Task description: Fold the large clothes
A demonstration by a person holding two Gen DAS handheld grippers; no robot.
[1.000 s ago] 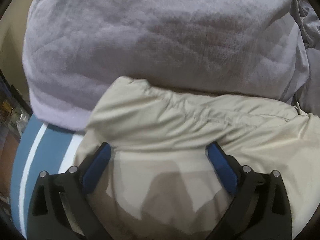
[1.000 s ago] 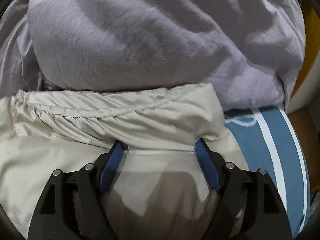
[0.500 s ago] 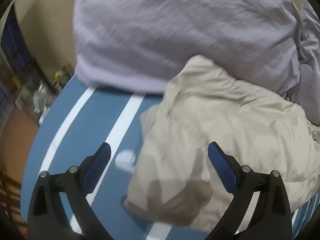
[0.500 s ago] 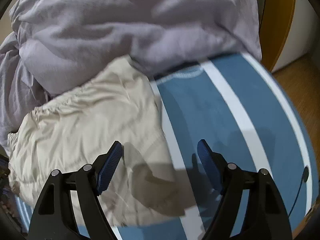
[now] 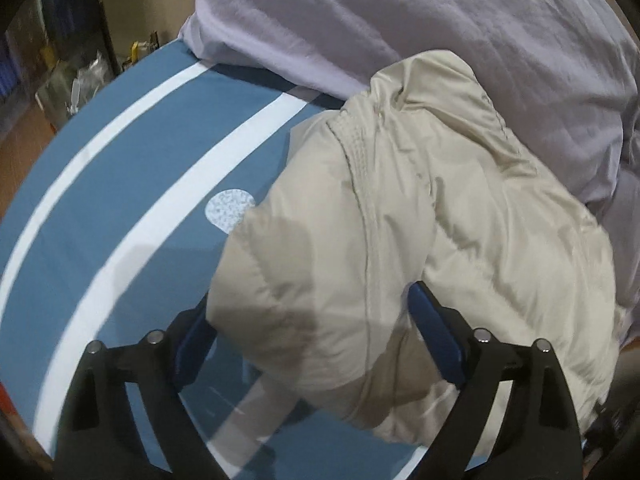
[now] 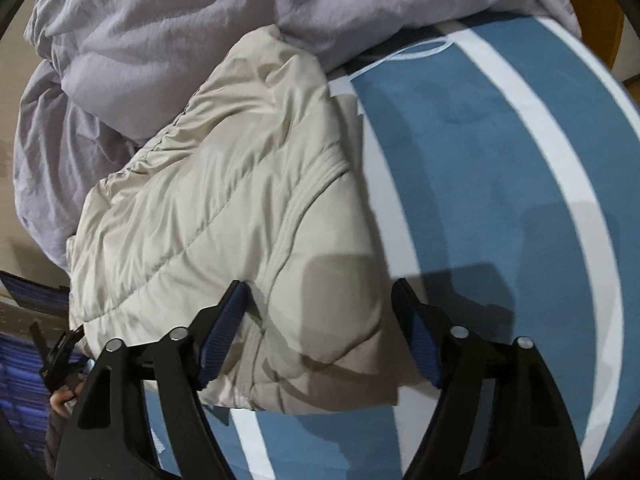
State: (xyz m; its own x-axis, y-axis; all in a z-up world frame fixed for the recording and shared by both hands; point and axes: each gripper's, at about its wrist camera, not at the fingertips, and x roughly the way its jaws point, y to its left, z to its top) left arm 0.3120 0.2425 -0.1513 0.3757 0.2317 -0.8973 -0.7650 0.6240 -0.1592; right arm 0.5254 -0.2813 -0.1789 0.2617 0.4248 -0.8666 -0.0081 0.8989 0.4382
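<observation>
Blue-and-white striped bed sheet [image 5: 120, 208] is carrying a beige puffer jacket [image 5: 420, 220] against a lilac duvet [image 5: 400, 20].
Left gripper [image 5: 312, 344] and right gripper [image 6: 320, 332] are straddling jacket edges, fingers apart, having just been narrowing without clamping.

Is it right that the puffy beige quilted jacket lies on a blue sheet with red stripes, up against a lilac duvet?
Not quite. The stripes are white, not red, as both wrist views show. The puffy beige quilted jacket does lie on the blue striped sheet, up against the lilac duvet.
</observation>
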